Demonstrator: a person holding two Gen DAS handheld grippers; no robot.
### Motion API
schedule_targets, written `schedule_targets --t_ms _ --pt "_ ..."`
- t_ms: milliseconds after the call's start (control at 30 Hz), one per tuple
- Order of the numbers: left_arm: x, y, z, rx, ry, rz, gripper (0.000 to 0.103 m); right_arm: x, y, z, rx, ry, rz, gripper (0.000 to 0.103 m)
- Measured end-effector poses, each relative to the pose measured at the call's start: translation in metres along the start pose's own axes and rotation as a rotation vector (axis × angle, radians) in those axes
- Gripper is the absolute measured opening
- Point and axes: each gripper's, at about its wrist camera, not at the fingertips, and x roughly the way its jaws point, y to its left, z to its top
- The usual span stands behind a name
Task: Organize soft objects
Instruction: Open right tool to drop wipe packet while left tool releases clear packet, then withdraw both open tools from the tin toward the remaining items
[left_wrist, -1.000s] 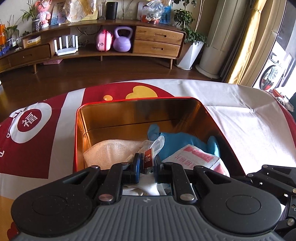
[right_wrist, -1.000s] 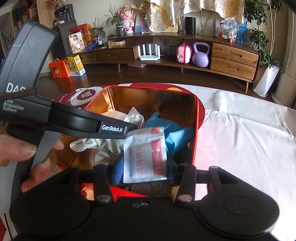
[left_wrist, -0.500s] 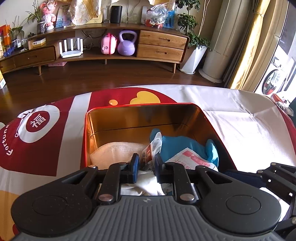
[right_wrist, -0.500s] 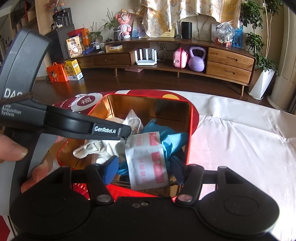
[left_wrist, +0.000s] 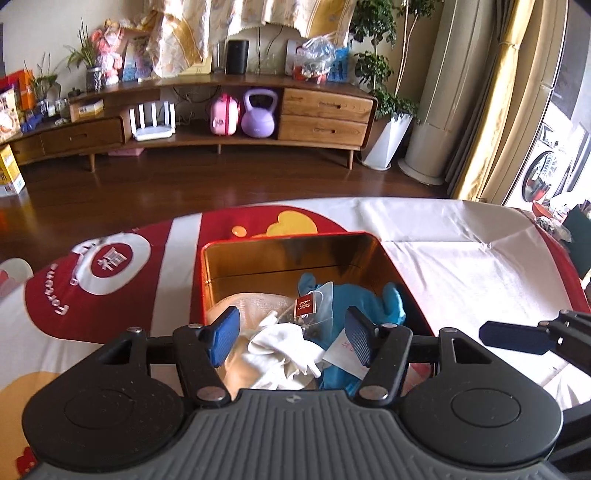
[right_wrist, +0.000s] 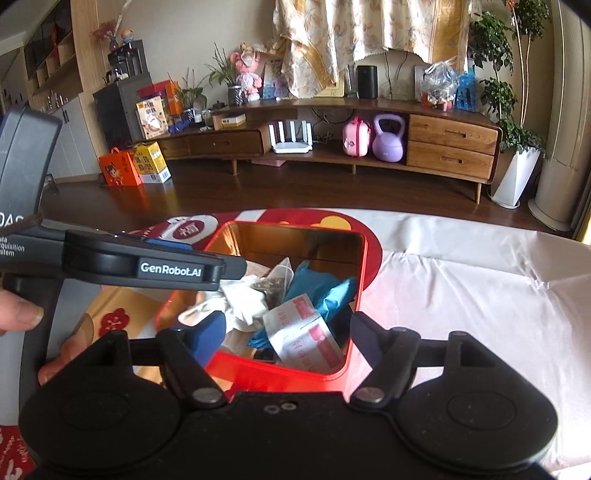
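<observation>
Inside the red tin (left_wrist: 218, 280) on the tabletop (left_wrist: 461, 258) lie the soft things: a tea bag (left_wrist: 314, 306) propped on a white cloth (left_wrist: 280, 347), a blue glove (left_wrist: 362, 299) behind, and a wipe sachet (right_wrist: 306, 336) near the front wall. The left tongs (left_wrist: 291, 334) and right tongs (right_wrist: 288, 338) both stand apart above the tin with nothing clamped; their jaws have just been opening, and the tea bag and sachet rest loose below them. This looks like the release step, both items dropped in. Next, the tongs should probably lift clear of the rim without snagging the cloth, then go for any item left outside, none of which shows here.
</observation>
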Motion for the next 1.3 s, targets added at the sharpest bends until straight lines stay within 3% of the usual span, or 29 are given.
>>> schedule_targets --t_ms 300,433,600,867,1200,1300 --pt "-0.057 -0.007 -0.010 0.009 -0.048 -0.005 0.062 -0.049 0.007 -0.005 0.003 -0.046 0.015 0.083" --pt "-0.082 -0.012 -0.019 0.021 -0.071 -0.021 0.071 -0.070 0.009 -0.010 0.018 -0.063 0.022 0.087" --pt "-0.110 -0.020 -0.032 0.032 -0.085 -0.041 0.071 -0.095 0.012 -0.020 0.028 -0.079 0.037 0.096" --pt "-0.151 -0.029 -0.058 0.026 -0.108 -0.063 0.078 -0.128 0.016 -0.038 0.044 -0.103 0.050 0.102" --pt "-0.187 -0.036 -0.098 0.008 -0.121 -0.074 0.085 -0.162 0.017 -0.079 0.054 -0.108 0.053 0.103" --pt "-0.195 -0.038 -0.109 -0.014 -0.125 -0.089 0.093 -0.170 0.016 -0.092 0.049 -0.108 0.044 0.103"
